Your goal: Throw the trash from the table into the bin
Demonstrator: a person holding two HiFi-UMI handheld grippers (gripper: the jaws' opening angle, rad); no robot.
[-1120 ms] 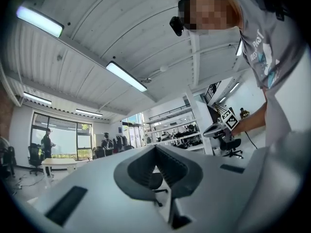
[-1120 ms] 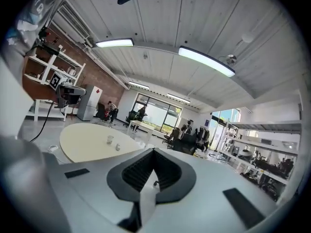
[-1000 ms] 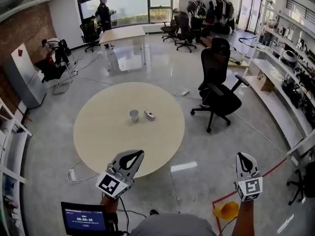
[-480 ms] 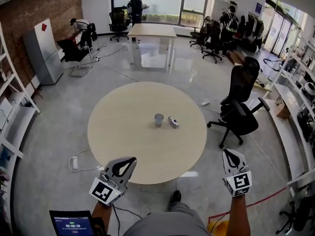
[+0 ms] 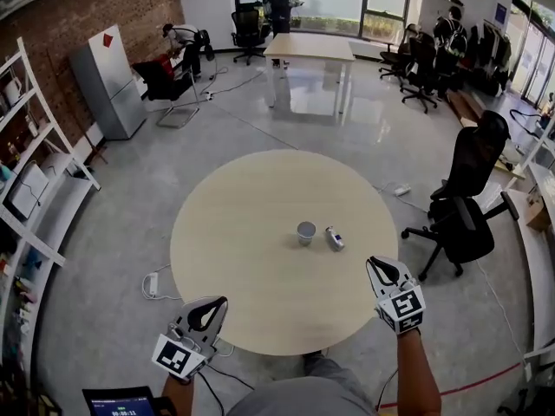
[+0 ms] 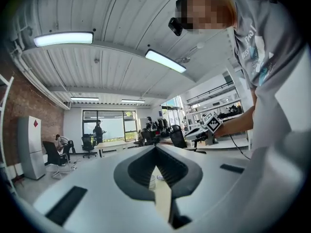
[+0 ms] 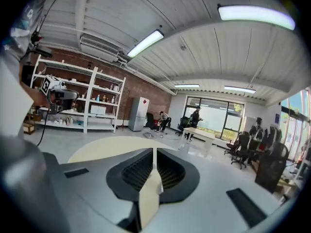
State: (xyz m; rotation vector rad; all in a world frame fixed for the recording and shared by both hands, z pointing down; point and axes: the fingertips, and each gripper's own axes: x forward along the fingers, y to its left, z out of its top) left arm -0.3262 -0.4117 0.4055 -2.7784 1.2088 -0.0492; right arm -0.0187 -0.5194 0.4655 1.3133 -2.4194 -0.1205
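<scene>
A round beige table (image 5: 251,258) fills the middle of the head view. On it stand a small grey cup (image 5: 306,231) and, just to its right, a small silver can (image 5: 334,238) lying on its side. My left gripper (image 5: 220,301) hangs at the table's near edge, well short of both items, its jaws closed tip to tip with nothing in them (image 6: 155,148). My right gripper (image 5: 375,262) is over the table's right rim, a short way from the can, jaws also pressed together and empty (image 7: 154,150). No bin shows in any view.
A black office chair (image 5: 464,206) stands right of the table. White shelving (image 5: 35,189) lines the left wall, with a grey cabinet (image 5: 108,81) beyond it. A power strip (image 5: 153,282) lies on the floor by the table's left side. A long desk (image 5: 316,48), chairs and people occupy the back.
The table has come closer and shifted right in the head view. Both grippers have advanced toward it; the right one now overlaps its rim. Neither pair of jaws has changed.
</scene>
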